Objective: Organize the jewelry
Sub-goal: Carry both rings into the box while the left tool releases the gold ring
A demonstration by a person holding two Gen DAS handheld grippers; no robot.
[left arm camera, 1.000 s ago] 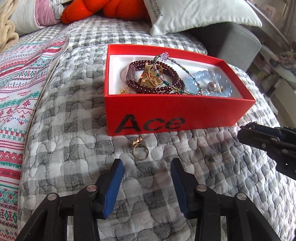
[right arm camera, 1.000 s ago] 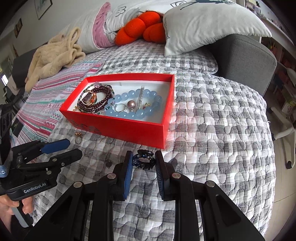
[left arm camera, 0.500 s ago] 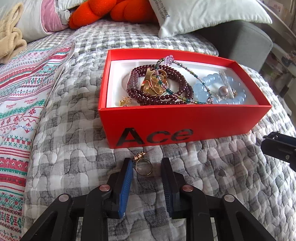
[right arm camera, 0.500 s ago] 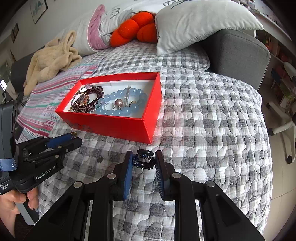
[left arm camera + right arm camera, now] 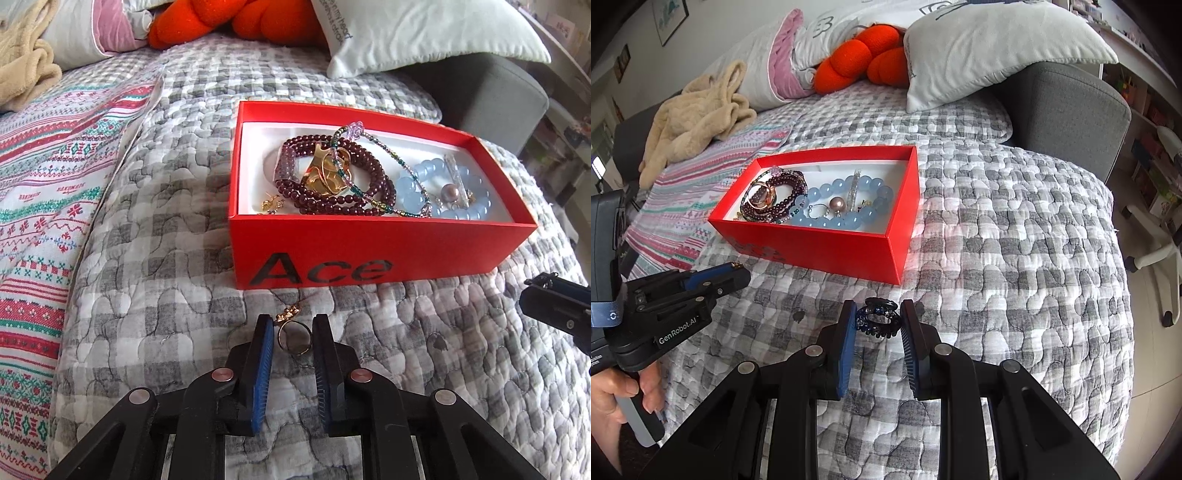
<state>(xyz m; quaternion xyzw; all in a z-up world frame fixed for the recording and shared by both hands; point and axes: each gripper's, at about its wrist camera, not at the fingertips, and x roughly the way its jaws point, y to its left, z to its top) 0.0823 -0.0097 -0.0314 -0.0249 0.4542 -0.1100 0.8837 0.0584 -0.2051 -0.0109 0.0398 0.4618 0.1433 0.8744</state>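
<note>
My left tongs (image 5: 293, 334) clench the gold ring (image 5: 294, 336), its ornament pointing to 11 o'clock toward the red box (image 5: 369, 254) (near, at 12). My right tongs (image 5: 877, 322) grasp a dark beaded bracelet (image 5: 877, 322), long axis crosswise, above the quilt (image 5: 1015, 258).

Right tongs (image 5: 554, 310) cut off by frame edge; tiny earring (image 5: 271, 204) details unclear.
</note>
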